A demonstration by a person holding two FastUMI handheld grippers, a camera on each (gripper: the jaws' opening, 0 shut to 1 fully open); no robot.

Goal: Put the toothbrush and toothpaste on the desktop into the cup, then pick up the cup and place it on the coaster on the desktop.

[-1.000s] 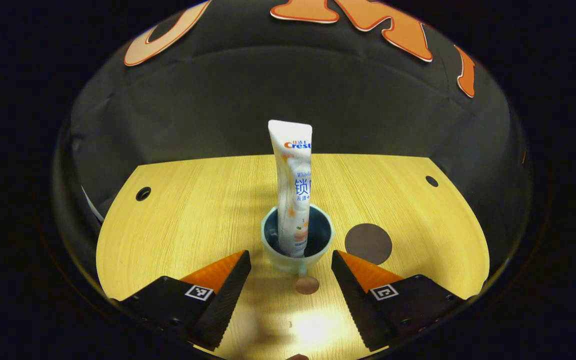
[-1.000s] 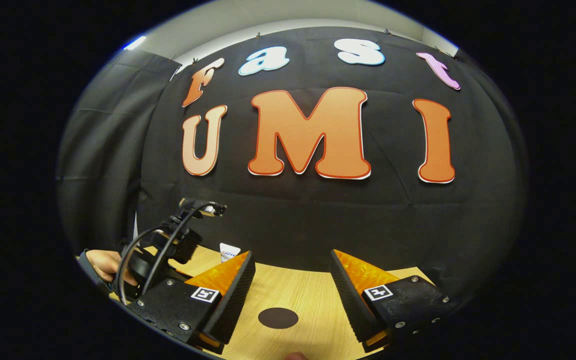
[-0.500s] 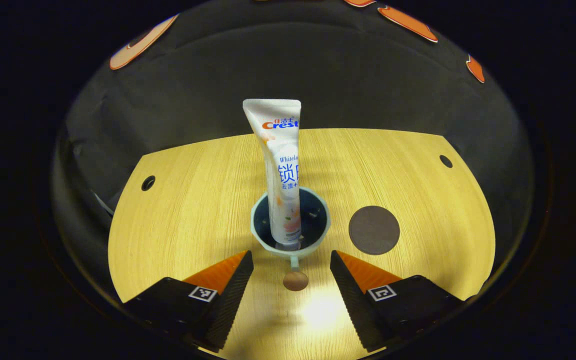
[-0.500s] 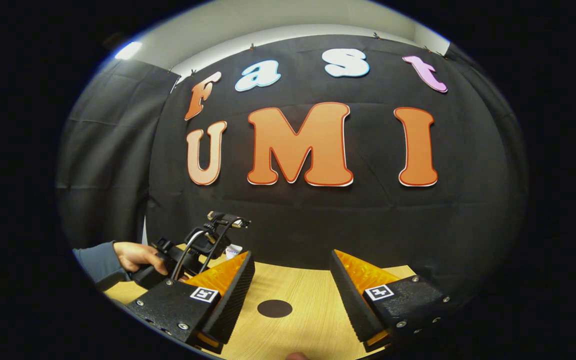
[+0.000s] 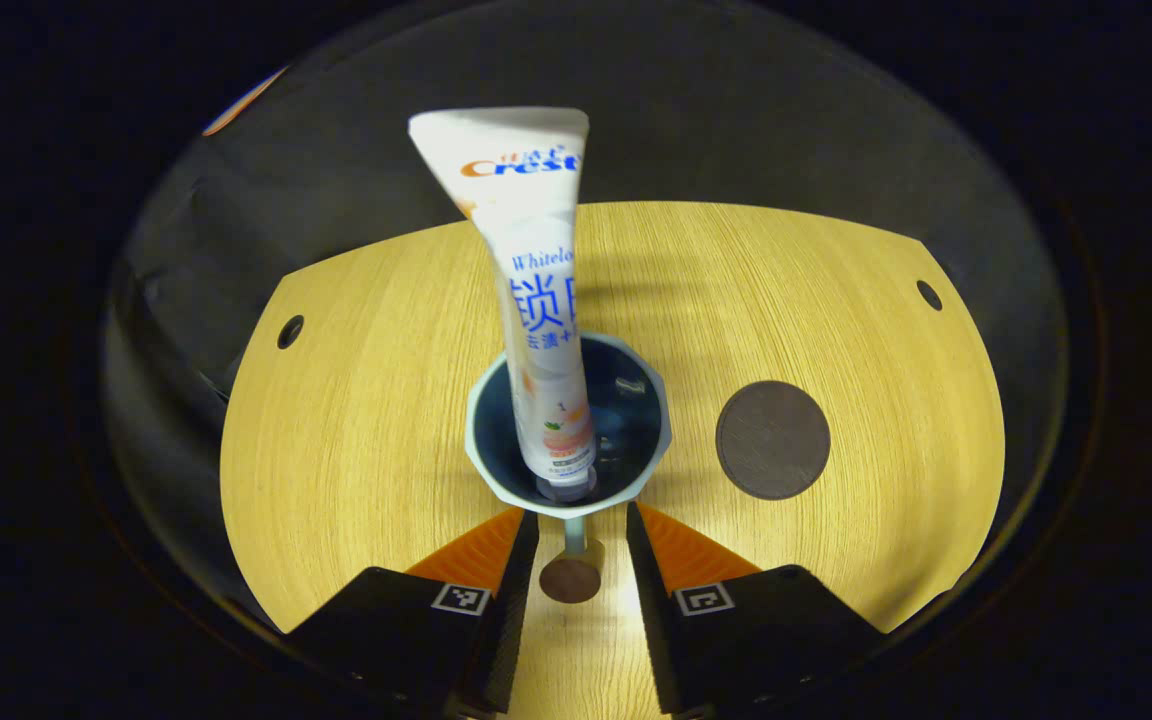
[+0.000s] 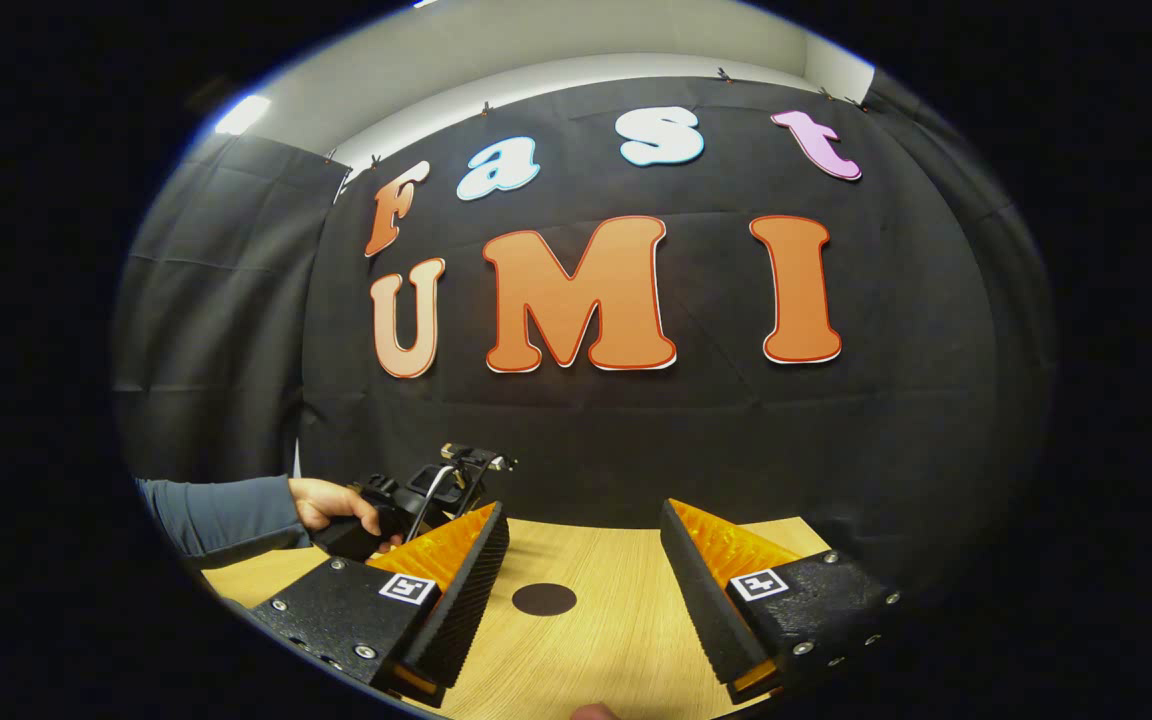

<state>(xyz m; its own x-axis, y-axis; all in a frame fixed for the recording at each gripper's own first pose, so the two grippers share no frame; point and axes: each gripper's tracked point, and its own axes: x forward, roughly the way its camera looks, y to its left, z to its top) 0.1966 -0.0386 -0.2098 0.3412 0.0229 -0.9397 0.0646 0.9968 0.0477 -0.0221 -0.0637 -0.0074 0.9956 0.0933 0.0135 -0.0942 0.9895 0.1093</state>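
A pale blue cup [image 5: 496,480] with a dark inside stands mid-desk, and a white toothpaste tube [image 5: 536,290] stands in it, leaning back to the left. The cup's stub handle [image 5: 570,578], ending in a brown disc, points at me. My left gripper [image 5: 581,518] has its fingers drawn in close on either side of that handle, a thin gap showing on each side. The dark round coaster [image 5: 773,440] lies right of the cup. In the right gripper view my right gripper [image 6: 583,510] hovers open and empty over the desk, with the coaster [image 6: 544,599] ahead of it.
The light wooden desk [image 5: 356,400] has small holes at its far corners [image 5: 289,331] [image 5: 929,295] and ends at the black cloth wall. A hand [image 6: 331,503] in a grey-blue sleeve holds the other gripper's body [image 6: 431,485] at the left of the right gripper view.
My left gripper has come forward and down toward the cup, and its fingers have narrowed around the handle. The right gripper has barely moved and stays open.
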